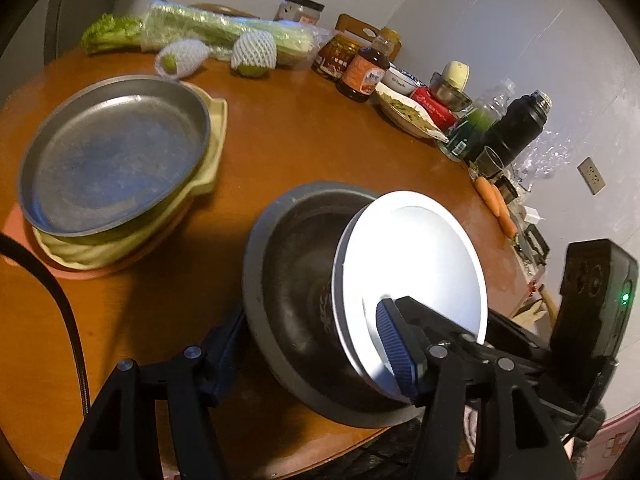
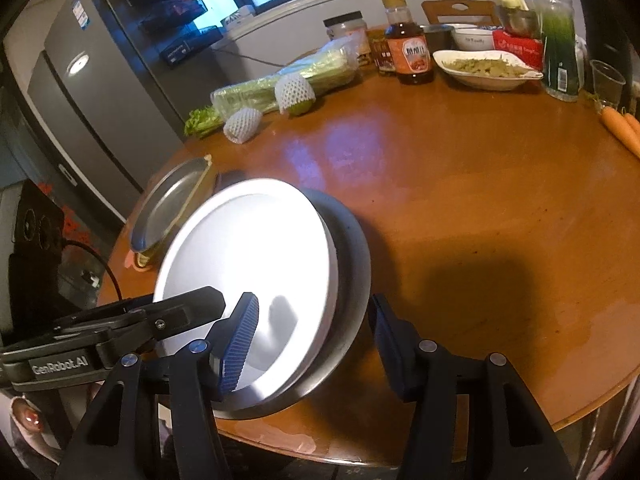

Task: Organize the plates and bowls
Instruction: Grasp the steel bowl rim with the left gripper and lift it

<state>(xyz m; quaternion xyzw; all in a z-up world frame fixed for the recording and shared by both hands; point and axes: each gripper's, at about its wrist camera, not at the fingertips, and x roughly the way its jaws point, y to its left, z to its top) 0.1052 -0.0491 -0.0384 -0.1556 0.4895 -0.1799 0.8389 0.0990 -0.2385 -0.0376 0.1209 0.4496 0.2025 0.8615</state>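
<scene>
"Presently, where do the pieces stand?" asks the inspector.

"The white bowl (image 1: 416,256) sits inside the dark metal bowl (image 1: 288,264), close to the near edge of the table (image 1: 300,140)," the assessor replies. "Whether it is seated flat cannot be told. A stack of plates (image 1: 116,160), with a metal one on top, lies well apart to the left."

"And the tools?"

"The left gripper (image 1: 310,320) has its jaws apart, one finger outside the dark bowl's left rim and the other over the white bowl. The right gripper (image 2: 312,304) mirrors it on the far side. One of its pads hangs over the white interior and throws a shadow there, and the other is just outside the dark rim. No squeeze is evident on either side."

"Judgement on the step?"

"It reads as nesting the two bowls, with the hold let go. To do it well, the person lifts both grippers straight up and clear, keeps the inner pads off the white rim, and does not drag the outer fingers along the dark rim."

"Hazard?"

"The pair is near the table's edge, so a sideways nudge could tip or push it off. Sliding it inward before the next piece seems prudent."
</scene>
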